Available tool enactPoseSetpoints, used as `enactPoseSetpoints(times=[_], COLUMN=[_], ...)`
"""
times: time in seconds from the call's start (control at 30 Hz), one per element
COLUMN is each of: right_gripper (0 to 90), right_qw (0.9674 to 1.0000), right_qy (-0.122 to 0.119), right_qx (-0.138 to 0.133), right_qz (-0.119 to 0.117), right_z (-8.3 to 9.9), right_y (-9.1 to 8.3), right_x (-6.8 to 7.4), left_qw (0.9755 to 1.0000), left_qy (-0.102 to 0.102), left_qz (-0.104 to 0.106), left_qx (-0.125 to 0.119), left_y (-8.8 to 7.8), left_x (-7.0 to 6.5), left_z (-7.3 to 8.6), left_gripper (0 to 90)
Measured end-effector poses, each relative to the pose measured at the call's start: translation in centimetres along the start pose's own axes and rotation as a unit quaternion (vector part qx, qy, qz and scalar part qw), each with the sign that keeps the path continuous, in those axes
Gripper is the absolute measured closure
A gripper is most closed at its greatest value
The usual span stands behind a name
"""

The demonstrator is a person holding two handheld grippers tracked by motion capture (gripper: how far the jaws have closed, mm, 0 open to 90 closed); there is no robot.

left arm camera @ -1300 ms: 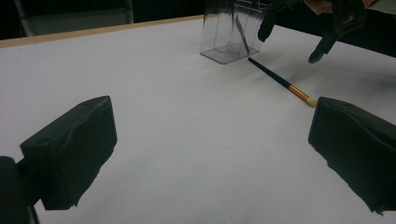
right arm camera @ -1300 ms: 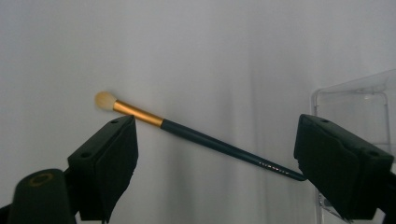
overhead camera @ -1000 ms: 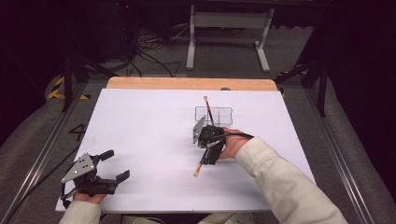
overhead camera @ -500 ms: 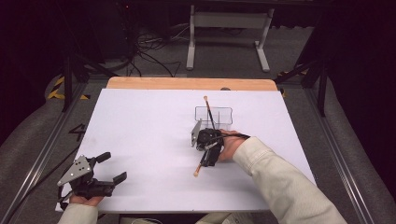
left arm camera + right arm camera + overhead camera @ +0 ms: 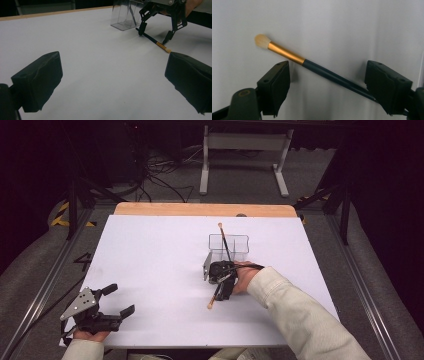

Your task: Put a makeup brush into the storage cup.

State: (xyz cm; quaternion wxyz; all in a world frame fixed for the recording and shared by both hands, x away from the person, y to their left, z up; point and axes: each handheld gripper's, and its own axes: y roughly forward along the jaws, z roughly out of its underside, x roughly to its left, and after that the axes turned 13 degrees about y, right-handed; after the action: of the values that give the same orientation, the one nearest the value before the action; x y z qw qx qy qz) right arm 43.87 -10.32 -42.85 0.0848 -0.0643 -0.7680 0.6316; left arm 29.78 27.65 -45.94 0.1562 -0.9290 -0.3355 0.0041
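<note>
Since the earlier frame the right gripper has barely shifted over the brush, and its jaws have just been closing in on it; the left gripper has slid slightly along the near left edge.

The thin make-up brush with a dark handle, gold ferrule and pale bristle tip lies flat on the white surface, slanting from near the clear plastic organiser box toward the near side, bristles nearest the person. In the right gripper view the handle runs between the two black jaws, which stand fairly wide on either side of it with a gap to each pad, so nothing is gripped yet. A second, similar brush leans upright inside the box, just beyond the right gripper.

The left gripper rests well apart at the near left, jaws wide open and empty; from it the brush shows beneath the other gripper.

The step in hand looks like picking the lying brush up. The next move calls for the jaws to finish closing squarely on the slim handle, low enough to catch it against the surface, then lifting and tipping it upright toward the box.
</note>
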Motion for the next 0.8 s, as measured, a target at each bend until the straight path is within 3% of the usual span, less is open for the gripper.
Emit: enactPoseSetpoints(times=[0.33, 0.47, 0.53, 0.67, 0.8], right_gripper=[39.3, 48.3, 58.0, 63.4, 75.5], right_qw=[0.9996, 0.9991, 0.9987, 0.9984, 0.9977], right_qy=[-0.014, -0.021, -0.025, -0.026, -0.026], right_qx=[0.023, 0.035, 0.042, 0.047, 0.059], right_qz=[0.012, 0.015, 0.017, 0.018, 0.023], right_z=[-0.21, -0.45, -0.50, -0.47, -0.57], right_y=[-0.37, -0.46, -0.58, -0.63, -0.70], right_x=[0.36, 0.53, 0.62, 0.69, 0.85], left_qw=[1.0000, 1.0000, 1.0000, 1.0000, 1.0000], left_qy=[0.004, 0.006, 0.002, 0.001, 0.001], left_qz=[0.001, 0.001, 0.002, 0.003, 0.005], left_qx=[0.001, 0.001, 0.001, 0.001, 0.002], left_y=[0.16, 0.18, 0.20, 0.24, 0.25], left_x=[0.05, 0.08, 0.04, 0.04, 0.06], left_z=[-0.05, -0.07, -0.06, -0.06, -0.09], left_gripper=[2.0, 2.0, 2.0, 2.0, 2.0])
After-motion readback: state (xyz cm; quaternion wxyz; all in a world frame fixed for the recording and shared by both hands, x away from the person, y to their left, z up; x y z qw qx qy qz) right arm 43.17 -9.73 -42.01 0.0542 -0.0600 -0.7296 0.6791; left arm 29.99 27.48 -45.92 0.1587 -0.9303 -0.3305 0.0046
